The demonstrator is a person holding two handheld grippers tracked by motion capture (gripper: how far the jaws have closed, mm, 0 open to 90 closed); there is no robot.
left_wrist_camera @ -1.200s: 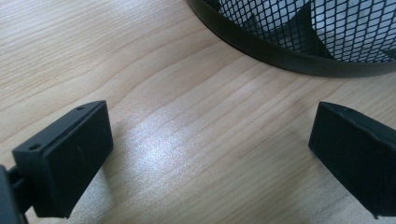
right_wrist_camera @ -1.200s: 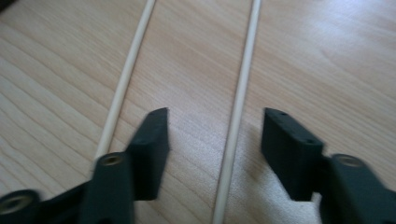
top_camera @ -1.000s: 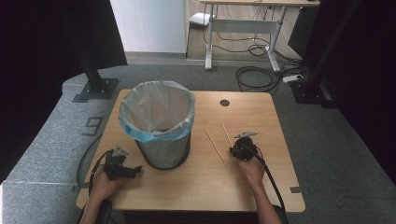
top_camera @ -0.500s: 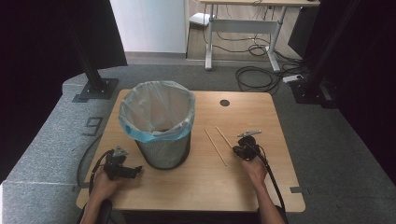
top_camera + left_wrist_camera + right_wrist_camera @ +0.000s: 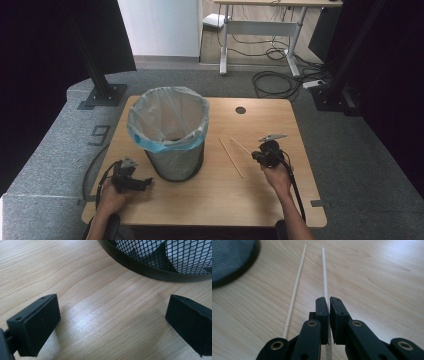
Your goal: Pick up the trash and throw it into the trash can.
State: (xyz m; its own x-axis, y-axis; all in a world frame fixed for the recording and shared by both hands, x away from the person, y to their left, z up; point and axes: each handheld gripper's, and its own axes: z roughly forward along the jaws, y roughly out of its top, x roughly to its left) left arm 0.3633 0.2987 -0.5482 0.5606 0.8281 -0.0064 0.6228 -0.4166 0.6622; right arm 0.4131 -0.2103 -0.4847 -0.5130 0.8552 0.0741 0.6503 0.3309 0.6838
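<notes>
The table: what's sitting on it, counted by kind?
Thin wooden sticks: 2, one lying free, one pinched in the right gripper
Mesh waste bin with liner: 1
Hand-held grippers: 2, including the left gripper
Total: 5

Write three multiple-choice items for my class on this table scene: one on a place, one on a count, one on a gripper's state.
1. Where does the bin stand?
A. on the table's left half
B. at its right edge
C. on the floor

2. How many sticks are on the table?
A. one
B. two
C. four

3. How are the right gripper's jaws?
A. wide apart
B. closed on a stick
C. closed on the bin's rim

Answers:
1 A, the bin sits left of the table's middle in the high view.
2 B, one free stick lies beside the gripped stick.
3 B, the jaws pinch that stick in the right gripper view.
</notes>
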